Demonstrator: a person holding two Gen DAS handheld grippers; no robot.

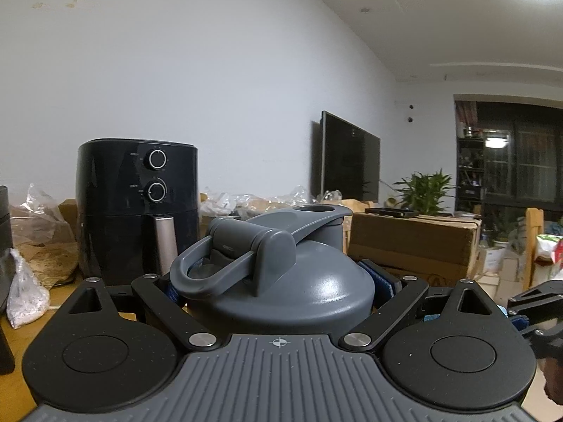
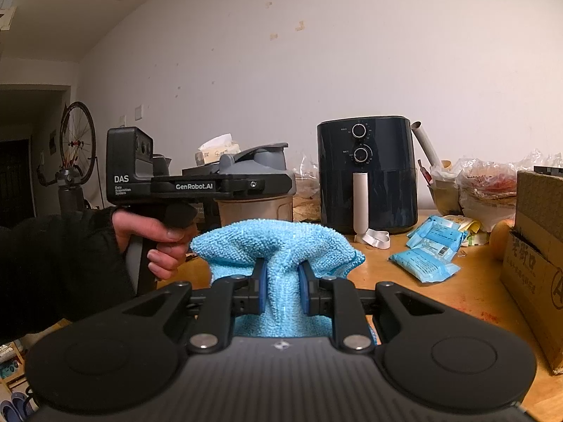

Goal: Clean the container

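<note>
One container (image 1: 281, 281): a shaker bottle, grey domed lid, tan translucent body seen in the right wrist view. One blue cloth (image 2: 281, 256). One black air fryer (image 2: 366, 176) with two dials. At least two blue packets (image 2: 425, 263) lie on the bench (image 2: 440, 299).

Left gripper (image 1: 281, 285): blue pads sit against both sides of the container just under the lid, clamped on it. The person's left hand (image 2: 165, 246) holds the handle. Right gripper (image 2: 281, 292): jaws narrowed, clamped on a bunched fold of the cloth, which billows out above the pads.

Container stands upright, long axis vertical, lifted clear of the bench, left of the air fryer and behind the cloth. Its flip cap is open, the spout end pointing away from the left wrist camera; the carry loop faces that camera.

Open bench lies right of the cloth, up to the packets. A cardboard box (image 2: 538, 263) closes the right edge; bags crowd the wall side.
</note>
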